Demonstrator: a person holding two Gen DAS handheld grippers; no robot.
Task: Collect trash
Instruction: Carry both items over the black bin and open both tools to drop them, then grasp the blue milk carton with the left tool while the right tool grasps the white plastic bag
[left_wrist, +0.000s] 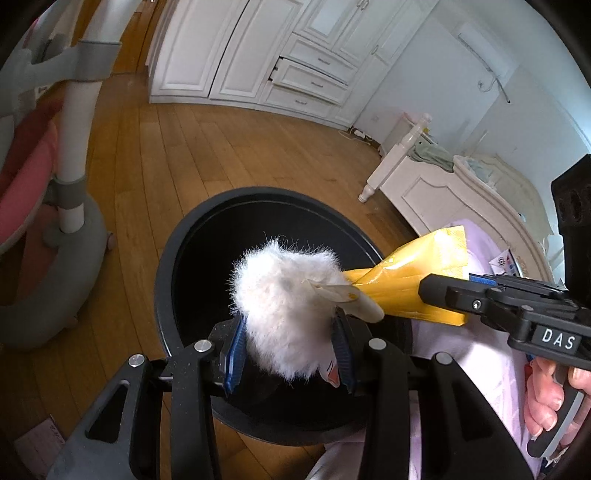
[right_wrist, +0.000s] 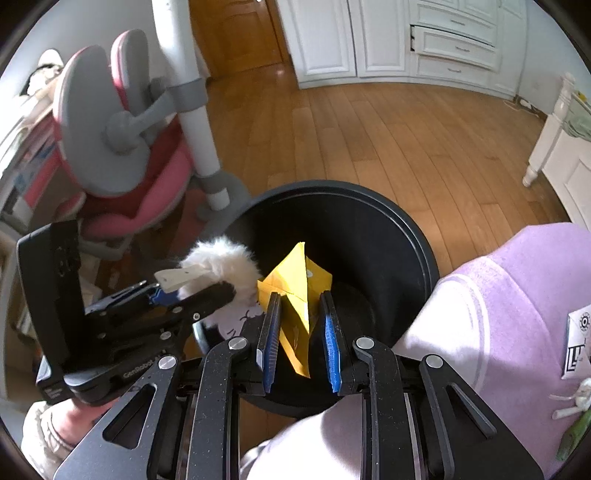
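both grippers are clamped on trash and hang over the open mouth of the black bin (left_wrist: 177, 266). left gripper (left_wrist: 288, 354) has its blue pads pressed into the sides of a white furry plush item (left_wrist: 284, 299), which bulges out above and in front of them; a cream paper tag (left_wrist: 343, 291) sticks out from its fur toward the other tool. right gripper (right_wrist: 301, 332) holds a folded yellow padded envelope (right_wrist: 295, 291) between its blue pads (right_wrist: 330, 347); in its own view the left pad lies against the envelope, while the right pad looks to stand a little off the fold, so the pinch seems to sit low in the jaws.

as for progress, i judge the pick-up done for these two pieces and the carry to the bin finished as well: both items sit above the bin's dark inside, which looks empty as far as can be seen. what is left is the release of each, and then any further trash in the room; a slip of paper (left_wrist: 37, 446) lies on the wood floor (left_wrist: 221, 155) near the bin.

the envelope's long axis runs along the right gripper's fingers, its far end flaring out over the bin's middle. the plush is a rounded lump with no clear axis.
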